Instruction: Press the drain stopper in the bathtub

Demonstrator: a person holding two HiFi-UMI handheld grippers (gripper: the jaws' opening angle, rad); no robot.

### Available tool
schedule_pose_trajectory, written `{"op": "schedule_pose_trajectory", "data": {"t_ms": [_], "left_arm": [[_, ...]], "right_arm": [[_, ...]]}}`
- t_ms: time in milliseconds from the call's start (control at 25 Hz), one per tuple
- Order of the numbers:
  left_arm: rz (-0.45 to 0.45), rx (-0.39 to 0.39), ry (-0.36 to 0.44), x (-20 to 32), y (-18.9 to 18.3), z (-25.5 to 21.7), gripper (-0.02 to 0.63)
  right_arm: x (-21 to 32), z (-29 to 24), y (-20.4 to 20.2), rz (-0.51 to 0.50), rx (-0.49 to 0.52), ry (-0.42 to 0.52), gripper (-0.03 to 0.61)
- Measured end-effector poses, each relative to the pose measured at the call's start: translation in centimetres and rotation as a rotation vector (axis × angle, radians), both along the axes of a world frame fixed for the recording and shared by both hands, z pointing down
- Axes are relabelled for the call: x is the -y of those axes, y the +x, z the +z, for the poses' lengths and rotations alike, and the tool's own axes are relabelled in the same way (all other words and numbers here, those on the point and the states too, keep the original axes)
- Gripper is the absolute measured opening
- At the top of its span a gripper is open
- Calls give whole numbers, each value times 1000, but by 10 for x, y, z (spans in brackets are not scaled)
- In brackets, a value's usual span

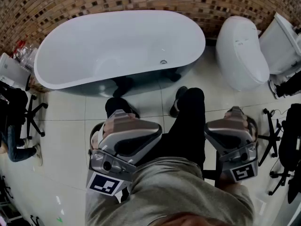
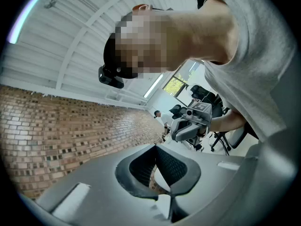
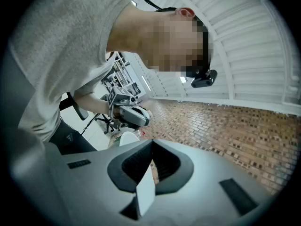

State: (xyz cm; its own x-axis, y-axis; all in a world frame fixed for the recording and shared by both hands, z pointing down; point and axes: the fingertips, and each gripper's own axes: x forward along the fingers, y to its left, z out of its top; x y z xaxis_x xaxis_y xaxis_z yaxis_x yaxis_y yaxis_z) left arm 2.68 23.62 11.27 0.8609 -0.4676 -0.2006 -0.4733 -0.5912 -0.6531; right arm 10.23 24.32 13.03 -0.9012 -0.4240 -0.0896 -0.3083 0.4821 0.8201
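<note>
A white oval bathtub (image 1: 94, 55) stands against the brick wall ahead of me. Its small round metal drain stopper (image 1: 163, 61) sits in the tub floor towards the right end. Both grippers are held low by the person's hips, well short of the tub and tilted upward. The left gripper (image 1: 123, 126) is beside the left leg, and its jaws (image 2: 162, 173) stand together with nothing between them. By the right leg, the right gripper (image 1: 233, 119) also has its jaws (image 3: 150, 173) together and empty. Each gripper view shows the other gripper, the brick wall and the ceiling, not the tub.
A white toilet (image 1: 242, 51) with its lid down stands right of the tub. Black office chairs (image 1: 282, 145) crowd the right edge, and another chair (image 1: 28, 112) stands at the left. The person's legs and shoes (image 1: 178, 102) are on pale floor tiles just before the tub.
</note>
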Motion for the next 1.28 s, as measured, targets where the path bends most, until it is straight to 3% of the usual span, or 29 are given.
{"op": "schedule_pose_trajectory", "data": {"t_ms": [200,560,800,960,1160,1280], "left_arm": [[-50,-39,-98,49,-15,16,9],[-112,-56,-316,151,-33,81,9],[-113,-51,-438,212,-40,124,9],[-127,-34,-453,260,-48,147,9],[-185,-89,-484,326,-71,179,9],[-210,-121,-456,359,-88,189,9]], "right_arm": [[45,23,4,6,29,-109,0],[148,110,14,103,45,-409,0],[206,162,31,185,117,-609,0],[244,186,33,226,93,-662,0],[298,207,27,248,24,-683,0],[337,219,12,232,-46,-673,0]]}}
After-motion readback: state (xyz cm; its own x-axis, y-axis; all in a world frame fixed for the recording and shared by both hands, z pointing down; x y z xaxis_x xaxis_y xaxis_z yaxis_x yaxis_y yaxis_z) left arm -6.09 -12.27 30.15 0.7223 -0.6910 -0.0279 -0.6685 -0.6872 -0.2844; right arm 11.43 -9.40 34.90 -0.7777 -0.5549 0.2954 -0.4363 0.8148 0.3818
